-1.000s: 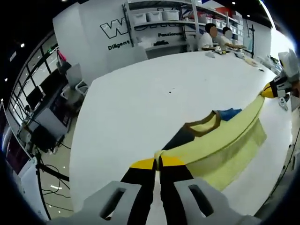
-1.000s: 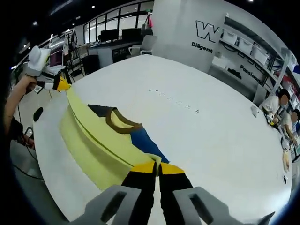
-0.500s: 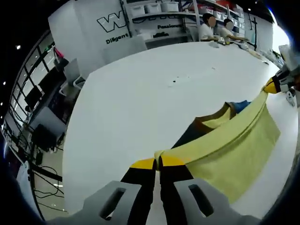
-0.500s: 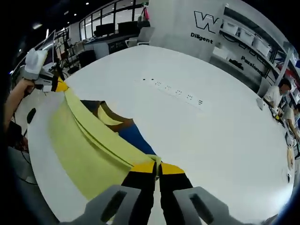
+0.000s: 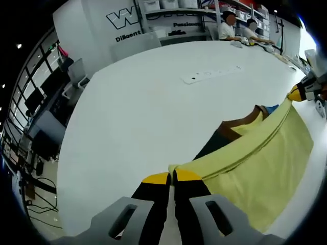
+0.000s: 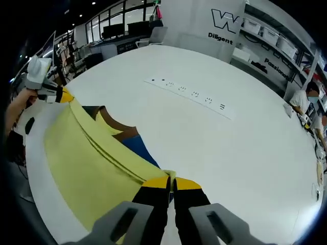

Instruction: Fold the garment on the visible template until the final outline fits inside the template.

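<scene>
Surroundings: a white counter [image 5: 143, 107] is carrying the work; a white power strip [image 6: 190, 95] is lying on it well beyond the cloth, with nothing standing between it and the tongs. Seated people [image 5: 227, 28] are working at the counter's far edge, shelves with bins [image 5: 168, 7] behind them.
Garment: a yellow garment [image 5: 255, 158] with a brown collar [image 5: 240, 125] and a blue panel [image 6: 137, 147] is hanging stretched between the two tongs, its lower part draping onto the counter near the edge.
Left tongs [image 5: 171, 178]: jaws are pressing together, clamping one corner of the yellow cloth; seen in the right gripper view [image 6: 60, 95], a hand [image 6: 20, 104] is gripping them.
Right tongs [image 6: 171, 182]: jaws are pressing together on the opposite corner; in the left gripper view they [image 5: 298, 94] are pinching the cloth's far end.
</scene>
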